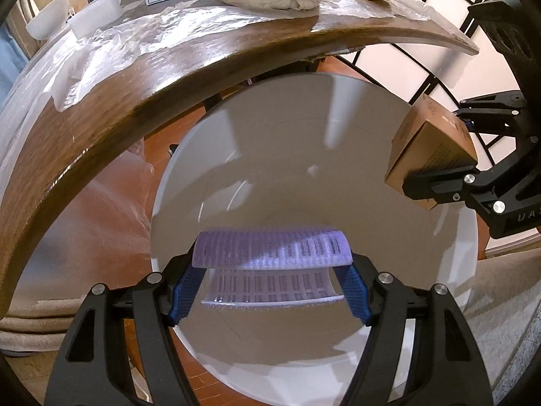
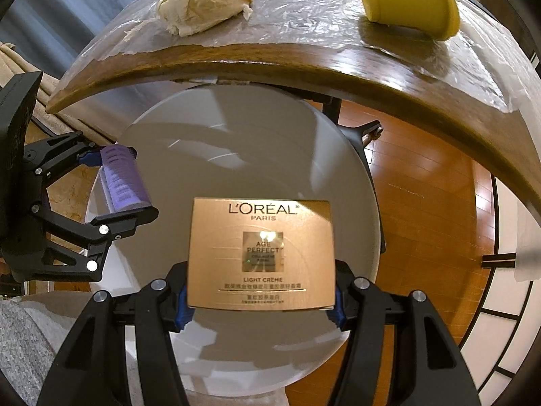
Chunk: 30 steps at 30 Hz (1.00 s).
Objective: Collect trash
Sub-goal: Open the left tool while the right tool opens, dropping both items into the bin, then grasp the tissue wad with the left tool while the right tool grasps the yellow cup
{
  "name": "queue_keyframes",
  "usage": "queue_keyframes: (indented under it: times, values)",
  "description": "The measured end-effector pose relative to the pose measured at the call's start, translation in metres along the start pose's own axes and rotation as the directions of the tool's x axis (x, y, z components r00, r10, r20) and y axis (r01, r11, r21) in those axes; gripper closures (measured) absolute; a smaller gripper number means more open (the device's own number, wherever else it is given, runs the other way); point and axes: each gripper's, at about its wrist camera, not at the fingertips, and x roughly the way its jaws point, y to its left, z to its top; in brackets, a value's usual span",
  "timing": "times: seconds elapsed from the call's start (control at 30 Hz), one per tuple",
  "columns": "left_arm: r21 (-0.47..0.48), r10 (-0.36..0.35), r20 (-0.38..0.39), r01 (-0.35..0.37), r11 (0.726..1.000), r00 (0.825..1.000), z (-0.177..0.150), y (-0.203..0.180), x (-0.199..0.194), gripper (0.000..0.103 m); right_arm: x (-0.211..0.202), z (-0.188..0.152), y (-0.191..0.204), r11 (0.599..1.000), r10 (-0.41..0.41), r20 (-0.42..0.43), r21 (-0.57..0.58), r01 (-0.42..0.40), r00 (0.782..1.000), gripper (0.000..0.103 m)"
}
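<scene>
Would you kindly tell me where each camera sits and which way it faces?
Left wrist: on the left hand-held gripper, looking steeply down into the round white bin; its fingers clamp a purple ribbed plastic piece.
Right wrist: on the right hand-held gripper, also facing down; it clamps a gold cardboard cream box.
Shared: bin, wooden table edge, yellow plastic cup, each other's gripper.

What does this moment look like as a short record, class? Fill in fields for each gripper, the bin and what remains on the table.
left gripper: shut on a purple ribbed plastic piece, held over the bin
right gripper: shut on a gold L'Oreal cream box, held over the bin
bin: white, round, open, on the floor beside the table edge; no trash visible inside
table: wooden, covered with clear plastic sheet
left on table: crumpled paper wad, yellow cup lying on its side
</scene>
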Motion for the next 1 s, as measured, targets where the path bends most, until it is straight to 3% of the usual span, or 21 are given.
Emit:
queue_keyframes:
  times: [0.07, 0.1, 0.13, 0.2, 0.4, 0.53, 0.63, 0.67, 0.8, 1.0]
  values:
    - [0.0, -0.003, 0.006, 0.003, 1.0, 1.0, -0.001, -0.001, -0.004, 0.031, -0.001, -0.001, 0.0, 1.0, 0.001, 0.004, 0.002, -0.001, 1.0, 0.044]
    - [0.002, 0.001, 0.009, -0.001, 1.0, 1.0, -0.001, -0.002, -0.005, 0.03, -0.002, -0.001, -0.001, 1.0, 0.0, 0.006, 0.006, 0.0, 1.0, 0.038]
    - [0.001, 0.008, 0.006, -0.008, 1.0, 1.0, 0.0, -0.001, -0.004, 0.027, -0.002, -0.001, -0.002, 1.0, -0.004, 0.009, 0.014, 0.004, 1.0, 0.024]
    - [-0.006, 0.022, 0.006, -0.022, 1.0, 1.0, -0.001, 0.0, -0.005, 0.015, -0.007, -0.003, -0.007, 0.999, -0.019, 0.033, 0.036, 0.017, 0.999, 0.014]
    - [-0.045, 0.005, 0.033, -0.004, 0.999, 0.999, 0.0, 0.006, -0.016, 0.014, -0.025, -0.005, -0.02, 0.996, -0.025, 0.073, 0.086, 0.018, 0.997, 0.013]
    - [-0.04, 0.015, 0.089, -0.012, 0.999, 0.996, 0.002, 0.006, -0.043, 0.014, -0.049, -0.006, -0.019, 0.995, -0.077, 0.127, 0.07, 0.069, 0.989, 0.013]
    - [-0.038, 0.023, 0.167, -0.017, 0.999, 0.986, 0.004, 0.005, -0.072, 0.013, -0.073, -0.004, -0.018, 0.99, -0.137, 0.195, 0.063, 0.127, 0.971, 0.012]
    - [-0.044, 0.029, 0.194, -0.021, 0.999, 0.981, 0.006, 0.006, -0.081, 0.005, -0.084, -0.001, -0.018, 0.987, -0.155, 0.228, 0.068, 0.143, 0.961, 0.01]
    - [-0.077, 0.055, 0.313, -0.033, 0.997, 0.948, 0.022, 0.011, -0.111, 0.002, -0.107, 0.015, -0.027, 0.981, -0.187, 0.31, 0.101, 0.163, 0.932, 0.007]
    - [-0.08, 0.065, 0.349, -0.039, 0.996, 0.935, 0.05, 0.009, -0.105, 0.002, -0.11, 0.044, -0.041, 0.967, -0.249, 0.351, 0.143, 0.212, 0.903, 0.007]
